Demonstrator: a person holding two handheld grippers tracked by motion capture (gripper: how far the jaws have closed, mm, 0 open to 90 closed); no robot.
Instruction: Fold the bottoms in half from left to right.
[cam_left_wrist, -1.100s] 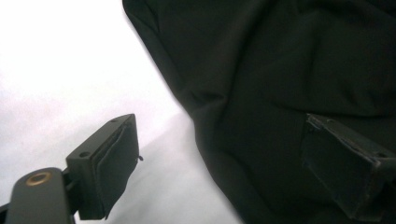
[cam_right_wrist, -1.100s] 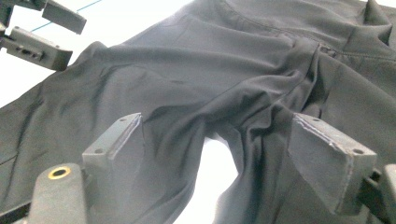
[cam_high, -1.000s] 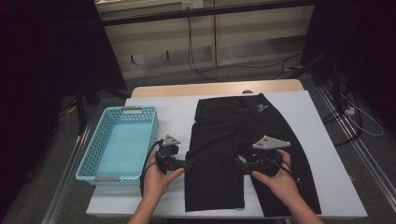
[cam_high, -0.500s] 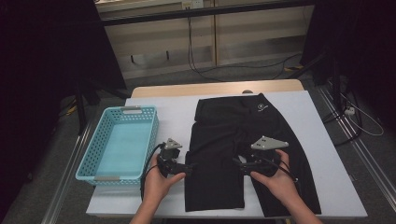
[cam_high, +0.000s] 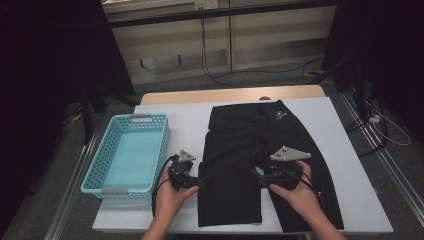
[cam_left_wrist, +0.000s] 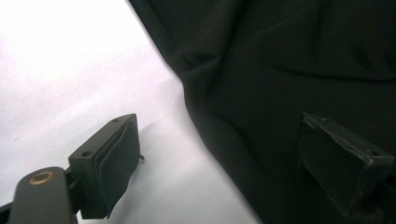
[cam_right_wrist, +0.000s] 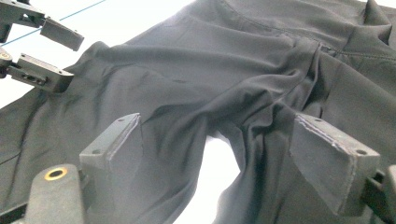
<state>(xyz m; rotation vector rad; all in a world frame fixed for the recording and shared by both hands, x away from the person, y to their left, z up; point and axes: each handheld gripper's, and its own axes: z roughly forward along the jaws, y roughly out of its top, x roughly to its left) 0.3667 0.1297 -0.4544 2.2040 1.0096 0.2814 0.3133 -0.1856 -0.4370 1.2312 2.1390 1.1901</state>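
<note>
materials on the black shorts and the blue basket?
Black shorts: looks like thin, smooth stretch knit with a slight sheen; soft wrinkles gather near the crotch and it lies limp on the table. Exact fibre unclear.
Blue basket: apparently moulded plastic, matte light blue, with rigid lattice walls and a solid floor.

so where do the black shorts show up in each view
high view: black shorts lie flat mid-table, right of the blue basket.
left gripper view: upper right, outer edge running between the open jaws.
right gripper view: across most of the frame, crotch gap between the jaws.
shared landmark: the white table along the shorts' edge.
</note>
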